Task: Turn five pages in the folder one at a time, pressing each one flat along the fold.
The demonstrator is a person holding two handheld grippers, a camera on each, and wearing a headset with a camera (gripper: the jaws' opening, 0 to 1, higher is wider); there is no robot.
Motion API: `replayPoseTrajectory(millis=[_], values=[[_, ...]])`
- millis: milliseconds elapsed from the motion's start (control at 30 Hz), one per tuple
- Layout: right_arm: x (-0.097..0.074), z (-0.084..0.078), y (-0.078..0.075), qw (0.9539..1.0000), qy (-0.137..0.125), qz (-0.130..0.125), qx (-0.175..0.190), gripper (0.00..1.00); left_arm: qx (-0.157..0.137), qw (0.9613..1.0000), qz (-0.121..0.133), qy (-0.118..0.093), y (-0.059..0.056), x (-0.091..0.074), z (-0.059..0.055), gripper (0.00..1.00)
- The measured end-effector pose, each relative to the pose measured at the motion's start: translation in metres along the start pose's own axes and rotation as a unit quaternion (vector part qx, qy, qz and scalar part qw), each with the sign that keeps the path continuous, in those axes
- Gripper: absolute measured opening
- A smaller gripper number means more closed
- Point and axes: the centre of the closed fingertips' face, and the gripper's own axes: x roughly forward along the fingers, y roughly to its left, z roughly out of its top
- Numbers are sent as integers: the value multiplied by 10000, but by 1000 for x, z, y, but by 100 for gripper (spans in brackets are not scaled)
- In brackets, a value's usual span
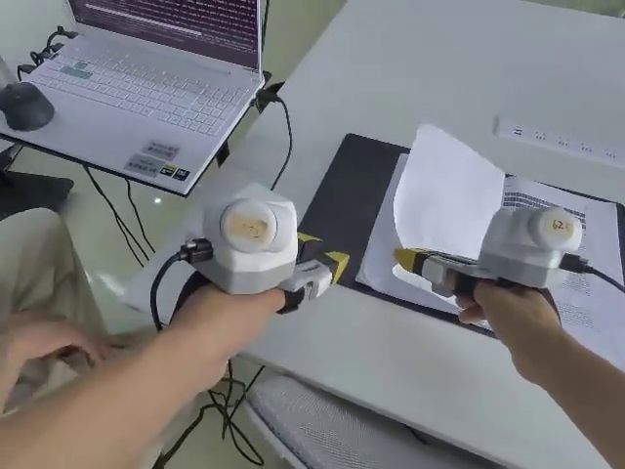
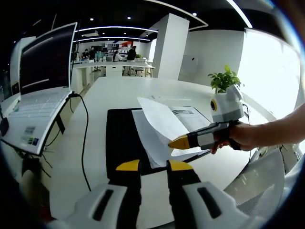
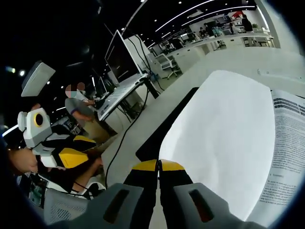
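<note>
A black folder [image 1: 340, 200] lies open on the white table, its printed pages [image 1: 591, 283] lying flat to the right. One white page [image 1: 449, 191] curls up from the stack. My right gripper [image 1: 405, 260] is shut on that page's lower edge; in the right gripper view the sheet [image 3: 224, 138] runs into the closed yellow tips [image 3: 158, 164]. The left gripper view shows the same grip [image 2: 177, 142] on the lifted page [image 2: 159, 119]. My left gripper [image 1: 327, 264] hovers open just left of the folder's near corner, holding nothing, its jaws [image 2: 153, 165] apart.
An open laptop [image 1: 146, 78] and a mouse [image 1: 24, 103] sit at the far left, with a cable [image 1: 285, 122] trailing to the folder's left edge. A power strip [image 1: 557, 142] lies beyond the folder. A potted plant [image 2: 224, 78] stands behind. The table's near edge runs under both hands.
</note>
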Motion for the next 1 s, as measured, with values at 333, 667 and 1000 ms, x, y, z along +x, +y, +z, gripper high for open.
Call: replayPoseTrajectory(millis=[333,667,1000], values=[[27,-17,-13,9992,400,-49,32,0,-137,9998,119,75,15,-9,-15,19],[45,-31,-34,9976,669,-139,127,0,-272,9993,221,87,24,-9,-21,19],[46,-38,-34,9972,701,-112,250,0,-307,9991,259,126,24,-10,-26,18]])
